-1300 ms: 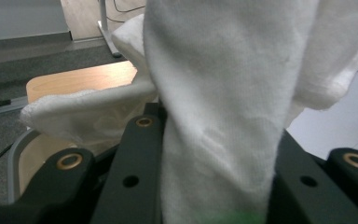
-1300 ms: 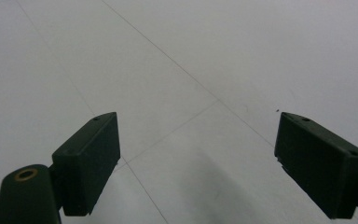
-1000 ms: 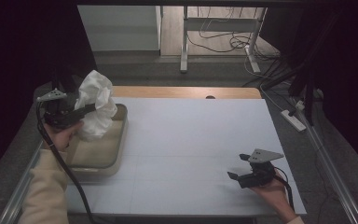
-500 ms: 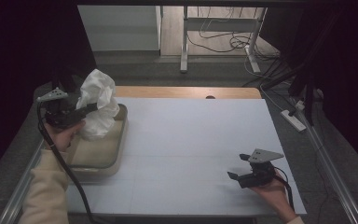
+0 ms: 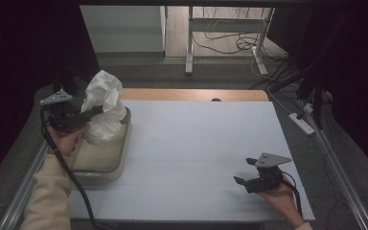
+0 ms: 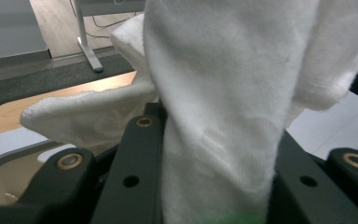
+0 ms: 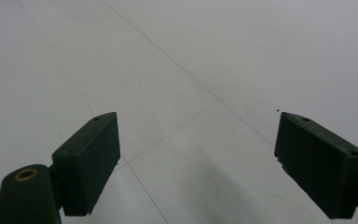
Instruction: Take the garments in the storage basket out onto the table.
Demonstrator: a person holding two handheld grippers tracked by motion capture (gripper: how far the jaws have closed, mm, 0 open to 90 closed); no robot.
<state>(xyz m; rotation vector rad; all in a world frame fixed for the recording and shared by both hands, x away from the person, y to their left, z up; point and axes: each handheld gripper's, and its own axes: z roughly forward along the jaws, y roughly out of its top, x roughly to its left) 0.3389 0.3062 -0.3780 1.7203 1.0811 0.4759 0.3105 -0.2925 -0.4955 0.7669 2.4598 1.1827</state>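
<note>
The left tongs (image 5: 93, 113) are clenched on a white towel (image 5: 104, 106), holding it bunched above the far end of a beige tray (image 5: 106, 165) at the left edge of the tabletop (image 5: 196, 143). In the left gripper view the cloth (image 6: 223, 116) runs straight up between the jaws, its long axis roughly vertical. The right tongs (image 5: 245, 171) rest released, well apart at the near right corner, with bare tabletop between their jaws. Any spreading of the towel would likely move rightward, toward that idle hand.
</note>
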